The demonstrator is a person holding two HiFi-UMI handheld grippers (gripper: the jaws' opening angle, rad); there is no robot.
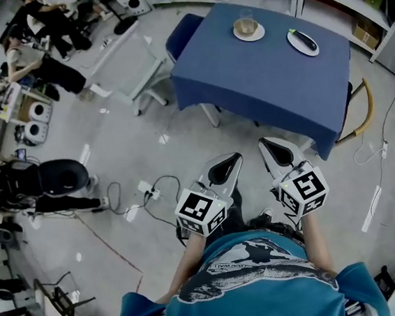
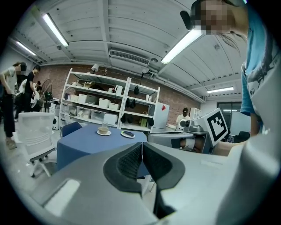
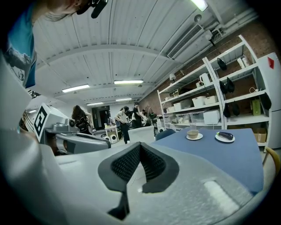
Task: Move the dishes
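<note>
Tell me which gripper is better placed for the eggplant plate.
Right, probably: the right gripper is nearer the eggplant plate, right of the cup saucer, than the left gripper. Both are shut.

Head view looks steeply down on the left claw (image 1: 230, 164) and right claw (image 1: 274, 149), close below; the table (image 1: 260, 84) lies ahead of them. Each gripper view looks along its jaws, table well ahead; all 3 share it.

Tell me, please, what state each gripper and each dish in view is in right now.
Left gripper: shut, empty, short of the table.
Right gripper: shut, empty, short of the table.
Cup: upright on its saucer.
Plate: flat on the table, eggplant lying on it.
</note>
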